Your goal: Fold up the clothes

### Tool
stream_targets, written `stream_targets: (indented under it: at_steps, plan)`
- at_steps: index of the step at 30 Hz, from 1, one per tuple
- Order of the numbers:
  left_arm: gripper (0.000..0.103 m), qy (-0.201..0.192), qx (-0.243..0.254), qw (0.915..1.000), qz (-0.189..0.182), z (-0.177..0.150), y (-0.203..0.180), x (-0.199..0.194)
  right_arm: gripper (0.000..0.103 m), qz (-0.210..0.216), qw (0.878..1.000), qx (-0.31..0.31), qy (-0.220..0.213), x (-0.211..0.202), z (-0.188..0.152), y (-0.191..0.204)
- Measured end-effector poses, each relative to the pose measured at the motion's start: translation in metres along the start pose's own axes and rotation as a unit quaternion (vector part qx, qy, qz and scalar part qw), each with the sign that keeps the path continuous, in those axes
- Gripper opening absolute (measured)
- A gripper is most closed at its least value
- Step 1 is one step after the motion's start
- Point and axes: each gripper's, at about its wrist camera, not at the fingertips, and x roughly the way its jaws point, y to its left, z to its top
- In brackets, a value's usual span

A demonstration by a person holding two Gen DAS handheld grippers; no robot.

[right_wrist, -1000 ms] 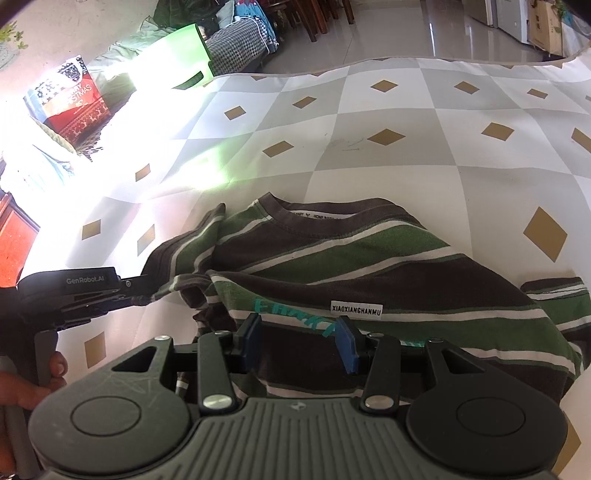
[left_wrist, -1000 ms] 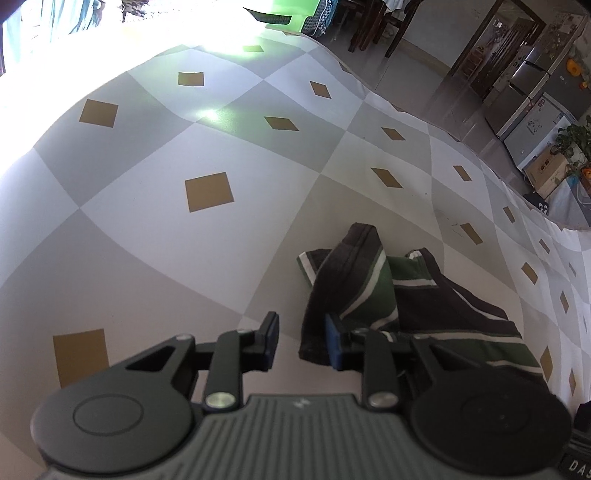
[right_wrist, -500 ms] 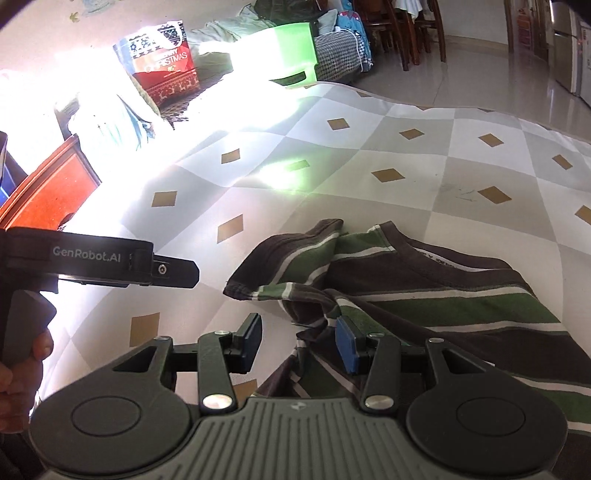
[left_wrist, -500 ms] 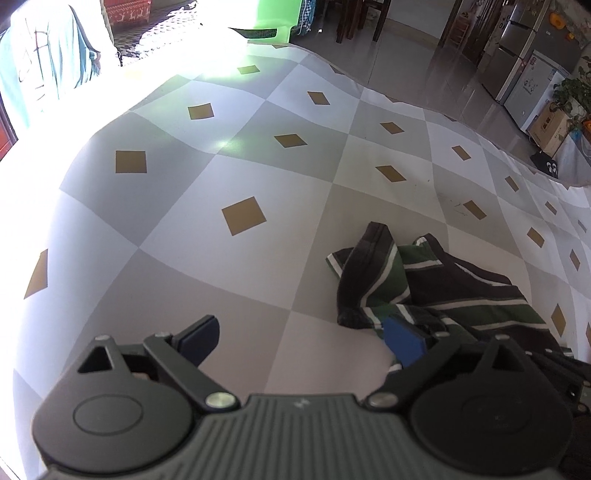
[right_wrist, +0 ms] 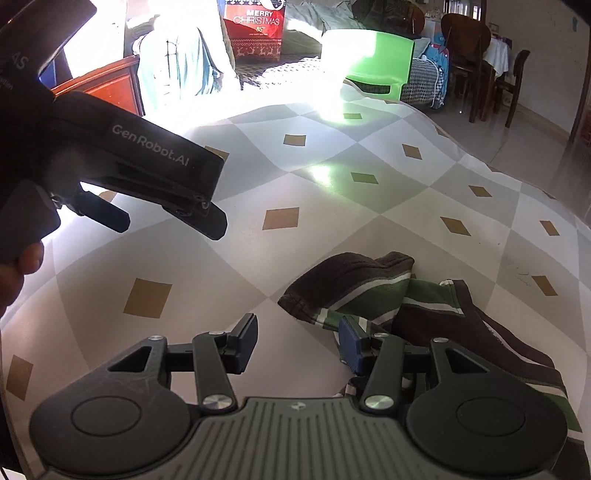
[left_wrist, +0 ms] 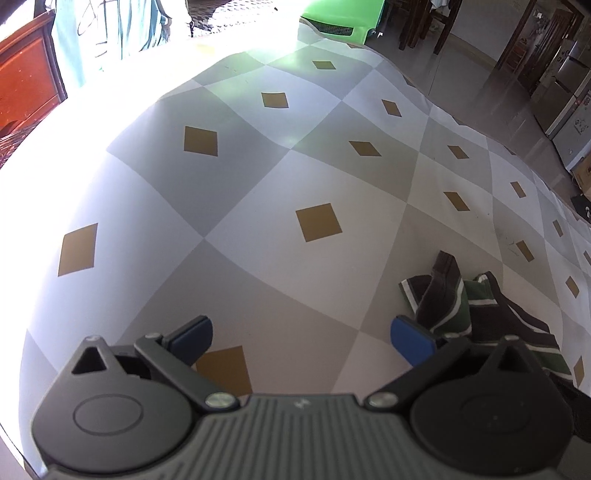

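left tongs (left_wrist: 301,341) spreading wide, nothing between, hovering over bare desk (left_wrist: 258,177). right tongs (right_wrist: 299,341) easing apart, not pinching, striped shirt (right_wrist: 406,314) lying bunched beside right pad. imo re-pinching sleeve hem, pulling flat before folding, is working best here.

Striped shirt (right_wrist: 424,306) crumpled on tablecloth (right_wrist: 332,206).

Checkered surface (left_wrist: 258,177) with gold diamonds fills mid frame. Green plastic stool (right_wrist: 373,59) top centre, red Christmas bag (right_wrist: 255,29) upper left, wooden chairs (right_wrist: 476,70) upper right.
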Motion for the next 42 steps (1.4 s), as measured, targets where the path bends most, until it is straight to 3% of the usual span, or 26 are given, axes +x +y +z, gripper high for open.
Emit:
stream_targets:
  at_steps: [8, 13, 15, 17, 19, 22, 28, 31, 42]
  plan:
    - [0.103, 0.001, -0.022, 0.9997, -0.006, 0.003, 0.012, -0.006, 0.048, -0.040, 0.996, -0.083, -0.009, 0.026, 0.003, 0.023]
    - [0.103, 0.004, -0.024, 0.9997, -0.007, 0.003, 0.010, -0.004, 0.046, -0.070, 0.994, -0.081, -0.001, 0.041, 0.002, 0.018]
    - [0.103, 0.007, -0.023, 0.9997, -0.008, 0.002, 0.008, -0.003, 0.034, -0.069, 0.996, -0.058, -0.011, 0.040, 0.003, 0.011]
    - [0.103, 0.007, -0.019, 0.9997, -0.010, 0.002, 0.005, -0.002, 0.016, -0.072, 0.997, -0.035, -0.016, 0.038, 0.006, 0.005]
    - [0.103, 0.007, -0.018, 0.9998, -0.010, 0.002, 0.004, -0.002, 0.008, -0.066, 0.997, -0.012, -0.021, 0.034, 0.008, -0.001]
    - [0.103, 0.005, -0.018, 0.9998, -0.010, 0.002, 0.004, -0.002, 0.006, -0.063, 0.997, 0.004, -0.041, 0.021, 0.010, -0.005]
    - [0.103, -0.004, -0.019, 0.9998, -0.002, 0.004, 0.006, -0.004, 0.006, -0.020, 0.996, 0.015, -0.082, -0.014, 0.014, -0.006]
    - [0.103, -0.011, -0.022, 0.9997, 0.002, 0.006, 0.007, -0.006, 0.006, 0.022, 0.996, 0.012, -0.086, -0.028, 0.010, -0.002]
    - [0.103, -0.034, -0.006, 0.9993, 0.012, 0.007, -0.003, -0.013, 0.008, 0.153, 0.987, -0.045, -0.007, -0.028, -0.037, 0.037]
